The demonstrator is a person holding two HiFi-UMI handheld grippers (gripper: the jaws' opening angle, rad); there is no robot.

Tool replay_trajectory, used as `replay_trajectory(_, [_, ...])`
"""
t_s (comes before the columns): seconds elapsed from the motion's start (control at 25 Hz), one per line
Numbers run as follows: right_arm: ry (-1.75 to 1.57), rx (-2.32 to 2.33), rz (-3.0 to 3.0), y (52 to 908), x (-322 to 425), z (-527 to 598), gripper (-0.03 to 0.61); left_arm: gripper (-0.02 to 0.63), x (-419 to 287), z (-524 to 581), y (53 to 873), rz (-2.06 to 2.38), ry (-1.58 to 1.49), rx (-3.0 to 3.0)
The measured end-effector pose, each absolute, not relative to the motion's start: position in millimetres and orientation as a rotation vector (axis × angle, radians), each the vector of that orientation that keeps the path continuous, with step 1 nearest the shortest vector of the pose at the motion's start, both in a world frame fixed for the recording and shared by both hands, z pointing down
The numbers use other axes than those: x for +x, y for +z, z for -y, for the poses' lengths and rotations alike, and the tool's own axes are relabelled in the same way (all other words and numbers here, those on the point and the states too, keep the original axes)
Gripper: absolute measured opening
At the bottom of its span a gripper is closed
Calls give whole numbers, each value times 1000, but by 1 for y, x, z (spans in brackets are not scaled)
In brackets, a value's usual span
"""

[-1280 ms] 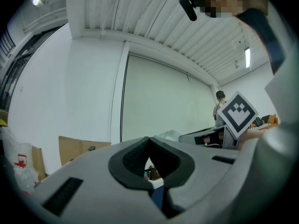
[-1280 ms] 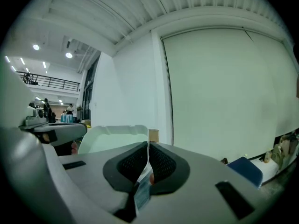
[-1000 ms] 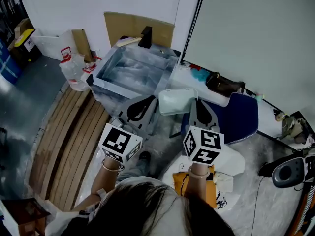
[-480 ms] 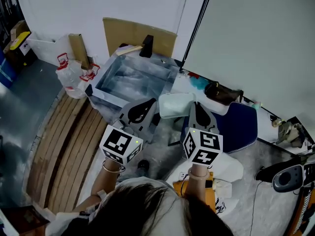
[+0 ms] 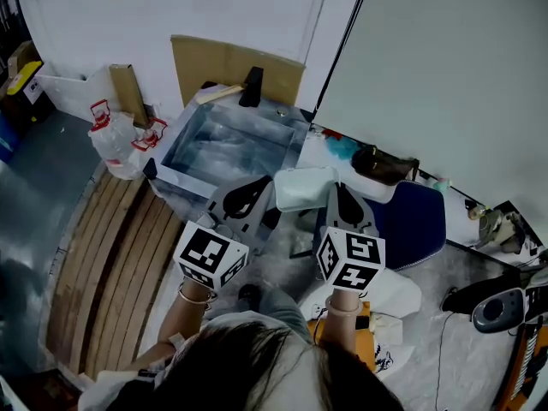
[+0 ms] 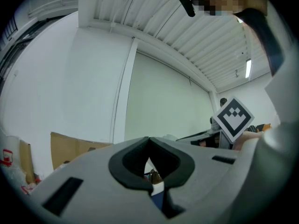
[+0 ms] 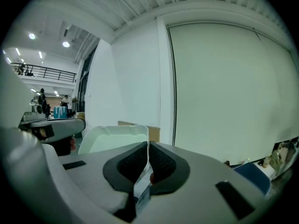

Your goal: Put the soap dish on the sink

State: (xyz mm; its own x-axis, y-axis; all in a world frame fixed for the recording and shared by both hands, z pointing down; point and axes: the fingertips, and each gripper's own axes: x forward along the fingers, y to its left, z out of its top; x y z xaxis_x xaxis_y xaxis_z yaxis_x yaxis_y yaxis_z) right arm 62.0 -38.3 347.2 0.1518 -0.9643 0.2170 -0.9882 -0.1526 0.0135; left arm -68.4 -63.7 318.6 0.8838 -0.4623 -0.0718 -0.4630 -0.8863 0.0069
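Head view: the person holds both grippers out in front of the body, each carrying its marker cube nearest the camera. The right gripper [image 5: 336, 187] holds the soap dish [image 5: 301, 187], a pale, shallow tray with rounded corners. The dish is up in the air and sticks out to the left of the jaws. From this angle it appears just beside the near right corner of the sink [image 5: 180, 168], a steel basin that stands against the white wall. The dish does not rest on the sink. The left gripper [image 5: 255, 187] hangs just to the left of the dish, close to it.

Right gripper view: the jaws are clamped on one thin side wall of the soap dish [image 7: 112, 136]. The open tray extends to the left.

Left gripper view: the jaw tips of the left gripper [image 6: 148, 139] meet, and nothing is between them.

Surroundings, head view: a cardboard sheet [image 5: 224, 58] leans on the wall behind the sink. Wooden slats [image 5: 103, 264] lie on the floor at the left. A blue seat [image 5: 418, 214] stands at the right.
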Motion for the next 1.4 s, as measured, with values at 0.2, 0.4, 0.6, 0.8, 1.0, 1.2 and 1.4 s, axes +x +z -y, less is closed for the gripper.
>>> replay_trajectory(0.2, [253, 2263, 1922, 354, 67, 48, 29, 8, -63, 77, 322, -737, 125, -3053])
replay_trajectory(0.4, [255, 2257, 1920, 356, 78, 65, 29, 8, -52, 92, 326, -739, 128, -3065])
replay_trajectory(0.6, [266, 2238, 1932, 361, 88, 85, 29, 8, -41, 112, 329, -754, 119, -3066])
replay_trajectory(0.8, [294, 2223, 1940, 367, 105, 108, 29, 8, -23, 133, 329, -759, 104, -3062])
replay_trajectory(1.0, [310, 2199, 1953, 373, 121, 135, 29, 8, -7, 158, 334, -777, 71, -3067])
replay_trajectory(1.2, [329, 2173, 1959, 379, 139, 161, 29, 8, 9, 182, 333, -809, 76, -3060])
replay_trajectory(1.4, [347, 2152, 1966, 387, 151, 184, 29, 8, 21, 204, 338, -832, 75, -3061])
